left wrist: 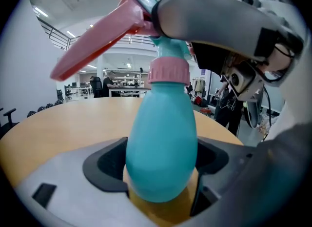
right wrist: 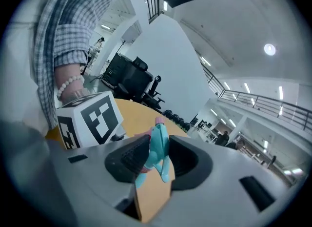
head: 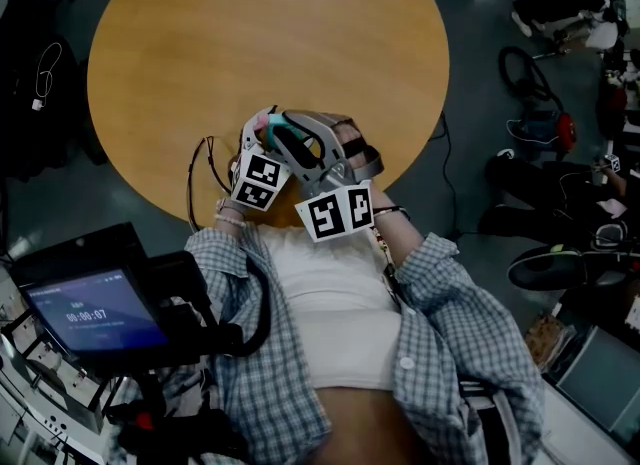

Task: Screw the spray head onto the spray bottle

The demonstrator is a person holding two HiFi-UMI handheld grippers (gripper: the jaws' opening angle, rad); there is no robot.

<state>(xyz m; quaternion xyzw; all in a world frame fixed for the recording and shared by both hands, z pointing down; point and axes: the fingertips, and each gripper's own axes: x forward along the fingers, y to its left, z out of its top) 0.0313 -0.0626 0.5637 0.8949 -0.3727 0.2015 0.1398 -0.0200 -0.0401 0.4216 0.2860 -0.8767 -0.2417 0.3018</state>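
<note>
Blue-grey checked shirt point(head: 460, 303) filled the head view from 6 o'clock, with a dark handheld screen unit point(head: 95, 311) off at 8 o'clock. Just beyond the sleeves, both tools met over the near rim of the round wooden table point(head: 250, 33), a little toward 7 o'clock from the middle of that view. The left gripper point(left wrist: 161, 166) was clamped on the teal plastic spray bottle point(left wrist: 162, 138) — its dark pads pressed the rounded belly from 9 and 3 o'clock. The bottle stood about upright; whether its base touched the wood could not be told. Above the belly sat a pink collar ring point(left wrist: 168, 71), and from the head a pink trigger lever point(left wrist: 95, 43) jutted toward 10 o'clock. The right gripper point(right wrist: 157, 158) pinched the teal spray head point(right wrist: 158, 145) between its pads, its grey jaw reaching over the bottle's top from 2 o'clock in the left gripper view. A white marker cube point(right wrist: 90, 118) showed at 9 o'clock in the right gripper view, below a wrist with a pale bead bracelet point(right wrist: 68, 85). Farther off lay bare tabletop — then dark office furniture point(right wrist: 129, 77) and a bright hall.
</note>
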